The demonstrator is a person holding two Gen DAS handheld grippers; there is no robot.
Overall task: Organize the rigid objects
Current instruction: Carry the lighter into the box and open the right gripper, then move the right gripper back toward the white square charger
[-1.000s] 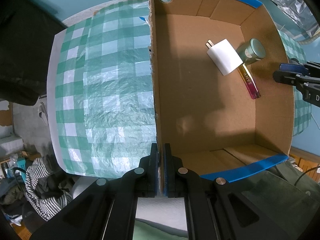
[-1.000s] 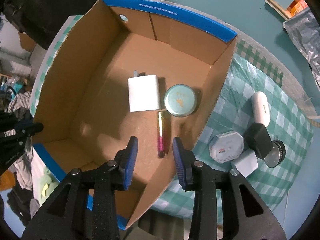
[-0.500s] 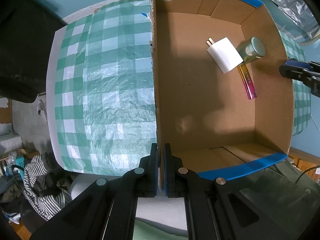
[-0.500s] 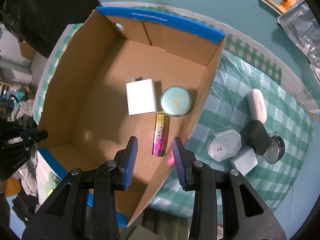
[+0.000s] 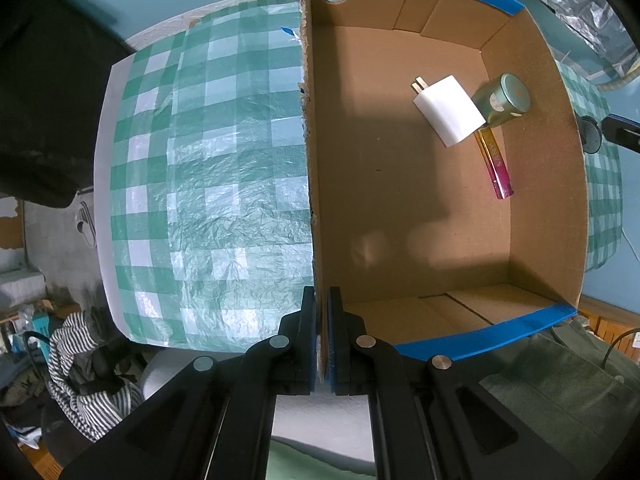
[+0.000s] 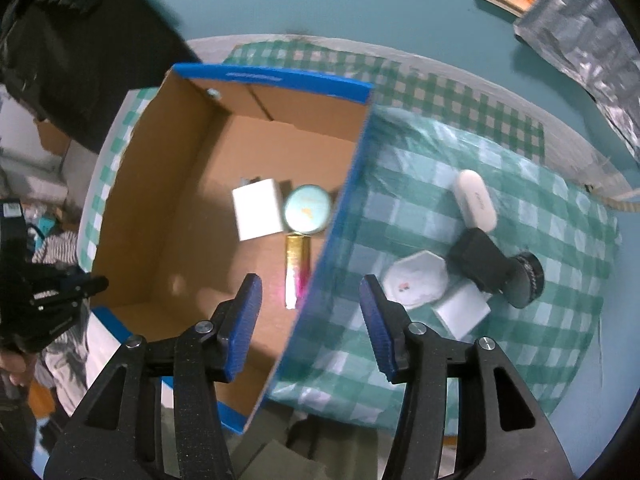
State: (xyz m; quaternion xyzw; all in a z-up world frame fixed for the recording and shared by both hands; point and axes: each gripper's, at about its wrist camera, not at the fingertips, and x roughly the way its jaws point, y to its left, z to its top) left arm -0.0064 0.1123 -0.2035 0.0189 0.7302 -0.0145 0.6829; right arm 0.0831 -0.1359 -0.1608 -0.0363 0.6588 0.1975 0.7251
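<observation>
Three things in the box, more wait on the tabletop

The left gripper point(image 5: 321, 336) pinches the box point(image 5: 400, 208) wall tight; best keep it steady. The right gripper point(image 6: 310, 320) has just been opening and holds nothing, spread over the box's right wall. The pink tube point(image 6: 297, 270), white plug point(image 6: 258, 209) and round tin point(image 6: 307, 209) lie inside. Next, I think, reach for the white case point(image 6: 416, 282) nearby.

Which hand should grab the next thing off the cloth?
Right. The right gripper is open and empty, near the white octagon. The left gripper is shut on the box wall.
</observation>
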